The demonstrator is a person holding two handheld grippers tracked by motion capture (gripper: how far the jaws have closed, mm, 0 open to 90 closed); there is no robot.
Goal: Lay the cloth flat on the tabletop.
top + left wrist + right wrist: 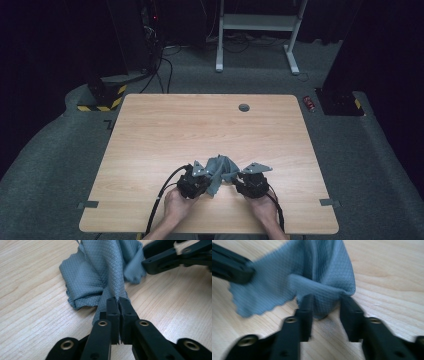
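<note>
We see a grey cloth (220, 170) bunched on the worktop (200, 125), lying between our two grippers near the front edge. Our left gripper (119, 300) has its jaws pinched tight on a gathered fold of the cloth, which fans out just ahead of the tips. Our right gripper (325, 305) has its jaws partly apart, with a hanging fold of the cloth between them; we cannot tell whether the pads press on it. Each gripper's black jaws show beyond the cloth in the other's view.
</note>
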